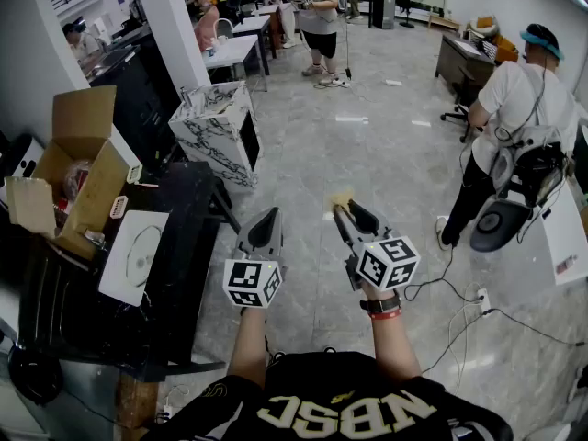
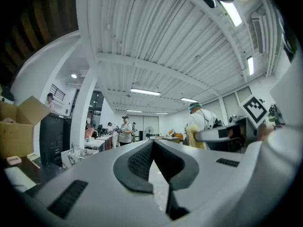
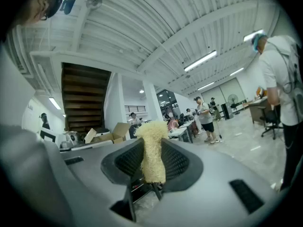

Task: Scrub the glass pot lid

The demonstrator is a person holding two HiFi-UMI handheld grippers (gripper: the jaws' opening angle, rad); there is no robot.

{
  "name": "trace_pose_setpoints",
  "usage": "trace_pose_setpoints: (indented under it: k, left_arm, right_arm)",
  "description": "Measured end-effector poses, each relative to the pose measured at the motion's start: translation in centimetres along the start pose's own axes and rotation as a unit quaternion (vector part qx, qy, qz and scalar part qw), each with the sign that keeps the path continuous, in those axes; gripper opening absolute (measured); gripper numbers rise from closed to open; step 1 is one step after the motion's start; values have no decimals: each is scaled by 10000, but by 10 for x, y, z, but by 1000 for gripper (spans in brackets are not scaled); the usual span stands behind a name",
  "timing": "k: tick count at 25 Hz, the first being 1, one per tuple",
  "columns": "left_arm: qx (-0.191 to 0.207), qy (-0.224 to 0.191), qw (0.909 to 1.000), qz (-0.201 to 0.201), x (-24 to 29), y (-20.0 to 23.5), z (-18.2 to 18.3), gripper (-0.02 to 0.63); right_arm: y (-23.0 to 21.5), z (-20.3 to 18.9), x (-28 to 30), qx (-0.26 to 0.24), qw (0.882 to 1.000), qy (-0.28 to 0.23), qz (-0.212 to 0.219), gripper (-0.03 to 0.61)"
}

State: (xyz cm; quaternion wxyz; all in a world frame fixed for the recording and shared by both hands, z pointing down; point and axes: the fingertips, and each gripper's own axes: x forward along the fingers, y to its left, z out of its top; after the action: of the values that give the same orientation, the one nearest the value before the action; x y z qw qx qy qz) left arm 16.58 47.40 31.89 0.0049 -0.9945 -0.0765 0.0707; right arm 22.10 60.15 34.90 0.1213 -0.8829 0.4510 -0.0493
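Looking down, the head view shows the glass pot lid (image 1: 142,254) on a white board (image 1: 115,289), well left of the left gripper (image 1: 267,214). Left gripper view: jaws pressed together, empty. Right gripper view: the right gripper (image 3: 151,148) clamps a yellow scrubber (image 3: 152,155).

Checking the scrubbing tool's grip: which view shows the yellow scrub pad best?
The right gripper view: the yellow scrub pad stands upright, pinched in the right gripper. The head view shows only a small yellow tuft at that gripper's tip; the left gripper view, a fuzzy sliver from the side.
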Motion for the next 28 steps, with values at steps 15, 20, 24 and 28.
trace_pose_setpoints:
  k: [15,20,24,28]
  left_arm:
    - [-32,708,9907,1162,-23,72,-51,15]
    - [-213,626,9806,1844,-26,165,-49,15]
    - [-156,500,9704,2357,-44,252,-37,15]
    - [-72,458,9540,2962,-79,335,-20,15]
  right_arm:
    - [26,-61,72,415,9951,532,724,125]
    - [74,-73,160,219,9857,902,1405,129]
    - [129,-77,245,47,9753,1022,1960,129]
    - [203,-85,313,-101,9569,1184,2649,129]
